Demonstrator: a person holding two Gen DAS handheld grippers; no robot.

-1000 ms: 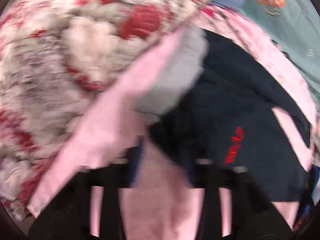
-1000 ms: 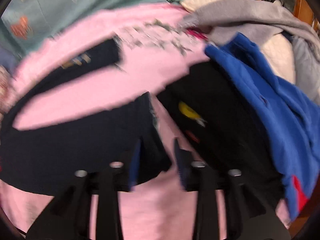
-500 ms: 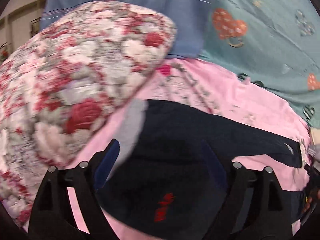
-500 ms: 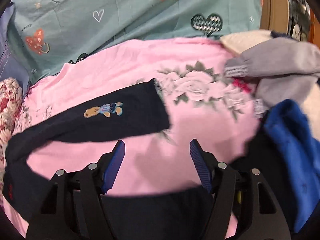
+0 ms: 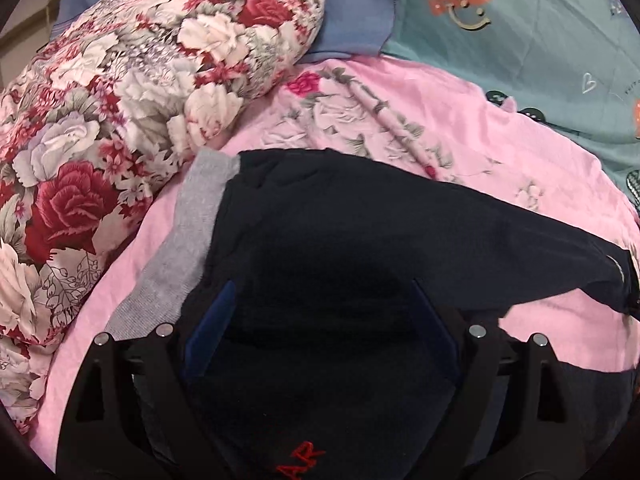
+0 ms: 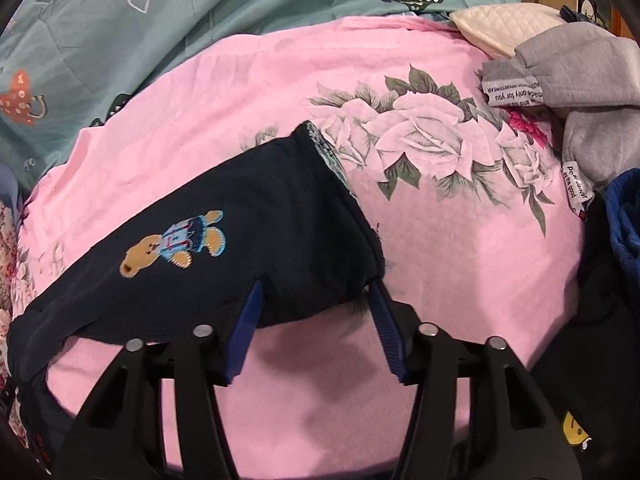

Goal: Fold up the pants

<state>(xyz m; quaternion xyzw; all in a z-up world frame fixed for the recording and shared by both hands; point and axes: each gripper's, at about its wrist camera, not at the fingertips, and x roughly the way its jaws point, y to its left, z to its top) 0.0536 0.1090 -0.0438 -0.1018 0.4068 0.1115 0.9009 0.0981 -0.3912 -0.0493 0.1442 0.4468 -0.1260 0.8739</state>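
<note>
Left wrist view had your left gripper (image 5: 320, 320) spread wide over the dark pants (image 5: 360, 220), fingers apart and clamping nothing. The grey waistband (image 5: 188, 248) ran along the pants' left edge, just beside the floral quilt (image 5: 120, 100) heaped at upper left. Bare pink sheet (image 5: 440, 120) lay above the pants.

In the right wrist view your right gripper (image 6: 316, 320) was also spread, its fingers (image 6: 248, 320) apart at the cuff of the leg with the bear patch (image 6: 172, 244). Open sheet filled the frame's middle and bottom. A grey garment (image 6: 580, 72) and a blue garment (image 6: 628, 220) crowded the right edge, a teal cover (image 6: 200, 12) the top.
</note>
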